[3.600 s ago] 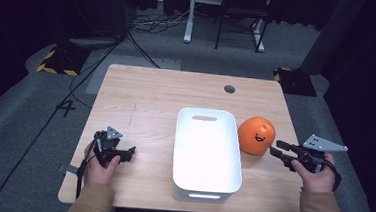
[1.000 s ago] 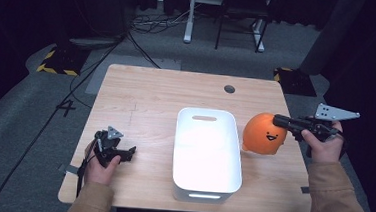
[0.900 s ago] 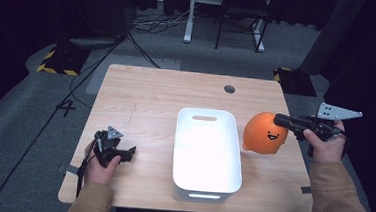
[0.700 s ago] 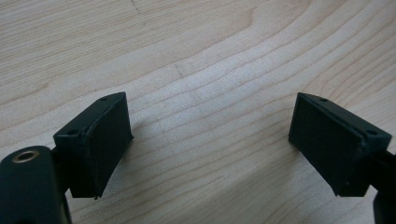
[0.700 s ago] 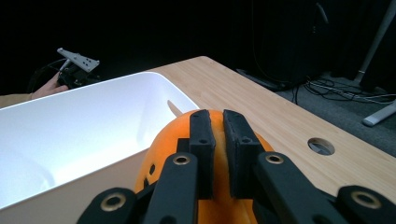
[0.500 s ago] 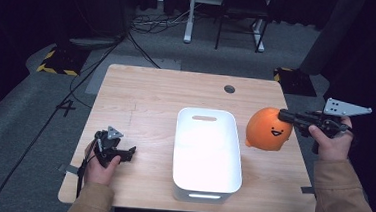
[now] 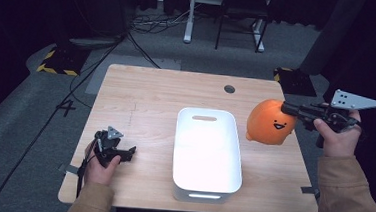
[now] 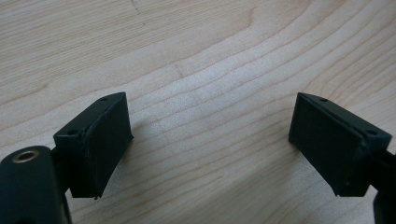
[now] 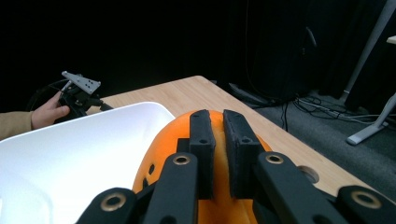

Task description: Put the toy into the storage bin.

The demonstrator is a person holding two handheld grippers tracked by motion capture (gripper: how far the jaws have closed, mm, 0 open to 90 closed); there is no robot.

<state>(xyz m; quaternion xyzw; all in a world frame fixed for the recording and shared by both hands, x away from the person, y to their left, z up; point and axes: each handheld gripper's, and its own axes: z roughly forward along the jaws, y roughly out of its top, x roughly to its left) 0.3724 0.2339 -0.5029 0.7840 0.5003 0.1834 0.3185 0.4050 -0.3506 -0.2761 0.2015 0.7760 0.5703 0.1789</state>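
Orange plush (image 7: pixel 270 123) hangs in the air, pinched at its top by the right claw (image 7: pixel 290 108), just right of the white bin (image 7: pixel 204 187). Bin lies leftward from it. Left claw (image 7: pixel 128 153) sits wide, far side of the tabletop (image 7: pixel 157 91).

Left gripper (image 7: pixel 128 153) rests low, jaws spread wide; right gripper (image 7: pixel 287 108) is raised, jaws pinched nearly together.

Bright overhead light on the table (image 7: pixel 151 98), dark surroundings, glare on the white bin (image 7: pixel 207 162).
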